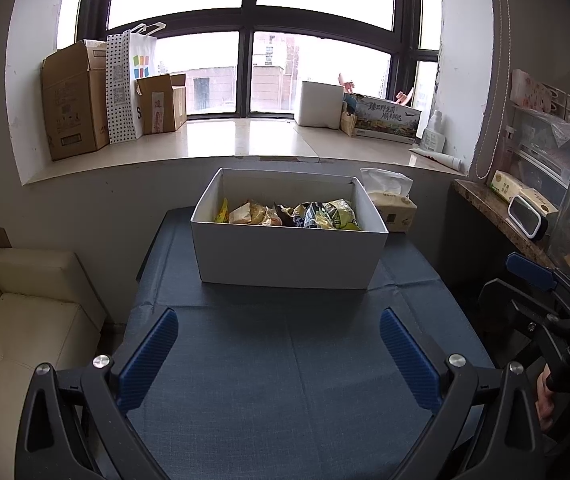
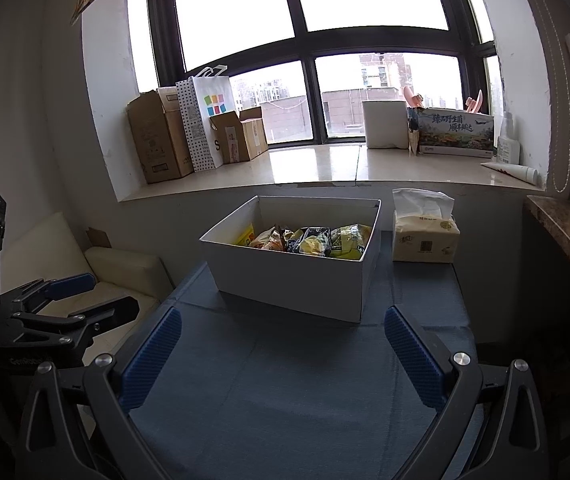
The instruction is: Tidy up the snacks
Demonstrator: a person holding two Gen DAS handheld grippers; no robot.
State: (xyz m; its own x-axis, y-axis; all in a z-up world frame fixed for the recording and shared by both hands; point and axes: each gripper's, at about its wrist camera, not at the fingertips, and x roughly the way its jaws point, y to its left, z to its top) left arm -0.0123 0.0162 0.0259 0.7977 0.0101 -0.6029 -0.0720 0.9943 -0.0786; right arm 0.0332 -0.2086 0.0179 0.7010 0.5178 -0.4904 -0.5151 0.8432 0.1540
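Note:
A white open box (image 1: 285, 258) (image 2: 297, 280) stands at the far end of the blue-covered table (image 1: 293, 360) (image 2: 285, 380). Several snack packets (image 1: 289, 214) (image 2: 309, 242), yellow, green, dark and orange, lie inside it. My left gripper (image 1: 279, 354) hovers open over the bare cloth in front of the box, nothing between its blue pads. My right gripper (image 2: 283, 354) is also open and empty, nearer the table's right side. In the left wrist view the right gripper (image 1: 545, 292) shows at the right edge; in the right wrist view the left gripper (image 2: 61, 300) shows at the left edge.
A tissue pack (image 1: 391, 204) (image 2: 425, 236) sits right of the box. A cream sofa (image 1: 25, 320) stands left of the table. The windowsill (image 1: 245, 140) carries cardboard boxes, a paper bag and a printed carton. A stone shelf (image 1: 497, 212) with clutter is on the right.

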